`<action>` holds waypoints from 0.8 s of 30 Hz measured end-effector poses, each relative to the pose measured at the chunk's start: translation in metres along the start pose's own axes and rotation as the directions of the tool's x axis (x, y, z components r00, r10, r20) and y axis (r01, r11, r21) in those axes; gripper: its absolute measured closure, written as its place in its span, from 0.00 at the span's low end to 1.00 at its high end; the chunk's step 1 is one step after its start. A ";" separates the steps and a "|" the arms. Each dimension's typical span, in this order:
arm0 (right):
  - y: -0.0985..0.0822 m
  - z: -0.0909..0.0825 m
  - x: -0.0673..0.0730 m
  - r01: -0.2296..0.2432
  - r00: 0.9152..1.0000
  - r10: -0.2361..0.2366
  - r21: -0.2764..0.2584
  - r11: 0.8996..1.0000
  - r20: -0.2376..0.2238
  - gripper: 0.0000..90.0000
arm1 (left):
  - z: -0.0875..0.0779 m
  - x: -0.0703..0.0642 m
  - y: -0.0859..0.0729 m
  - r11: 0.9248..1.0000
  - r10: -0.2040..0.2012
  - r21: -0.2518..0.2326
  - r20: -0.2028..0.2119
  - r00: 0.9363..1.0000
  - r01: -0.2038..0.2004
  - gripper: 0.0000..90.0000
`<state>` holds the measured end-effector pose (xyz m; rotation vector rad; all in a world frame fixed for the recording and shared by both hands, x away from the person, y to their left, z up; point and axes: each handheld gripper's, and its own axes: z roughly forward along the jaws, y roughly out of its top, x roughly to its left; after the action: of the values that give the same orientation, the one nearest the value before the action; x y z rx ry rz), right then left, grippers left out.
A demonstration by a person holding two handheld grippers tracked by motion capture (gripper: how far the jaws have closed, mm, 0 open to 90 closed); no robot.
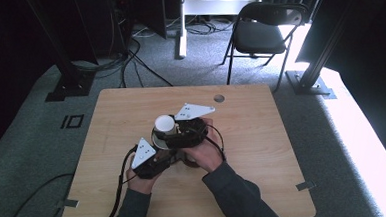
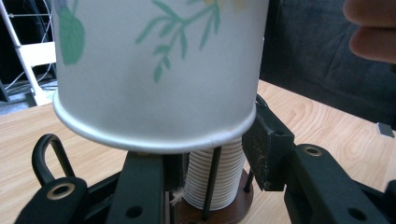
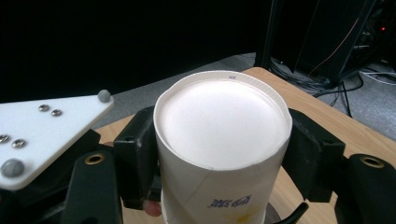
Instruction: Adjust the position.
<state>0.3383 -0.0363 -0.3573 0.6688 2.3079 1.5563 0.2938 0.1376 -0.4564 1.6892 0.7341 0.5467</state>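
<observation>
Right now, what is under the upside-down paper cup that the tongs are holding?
Under the paper cup stands a stack of nested cups between thin upright rods on a round brown base. The top of the stack is hidden inside the cup.

- A white paper cup (image 3: 219, 140) is standing upside down, its flat base facing up and its rolled rim (image 2: 154, 135) facing down.
- Green leaf sprigs and a yellow touch are showing on its wall, along with small blue print near the seam.
- The cup is sitting lifted at the top of a stack of ribbed white paper cups (image 2: 212, 175), its rim hanging above the stack's exposed ribbed part.
- That stack is standing upright on a round dark brown base (image 2: 233, 212) with thin black rods rising beside it.
- Cup and holder are sitting near the middle of the wooden worktop (image 1: 262, 135).
</observation>
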 end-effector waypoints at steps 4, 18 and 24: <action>-0.001 0.001 0.001 -0.002 1.000 0.002 0.004 1.000 -0.012 0.38 | 0.001 -0.001 -0.001 1.000 0.008 0.002 -0.003 1.000 -0.008 0.69; -0.007 -0.001 -0.005 -0.023 0.999 0.024 0.005 1.000 -0.026 0.37 | -0.005 0.008 -0.004 0.999 -0.024 -0.045 -0.035 0.999 0.022 0.76; -0.008 -0.004 -0.010 -0.043 0.998 0.043 0.003 0.999 -0.039 0.36 | -0.006 0.006 -0.004 0.999 0.004 -0.038 -0.029 1.000 -0.006 0.88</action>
<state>0.3432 -0.0470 -0.3637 0.6990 2.3380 1.5998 0.2936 0.1463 -0.4588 1.6511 0.7361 0.5864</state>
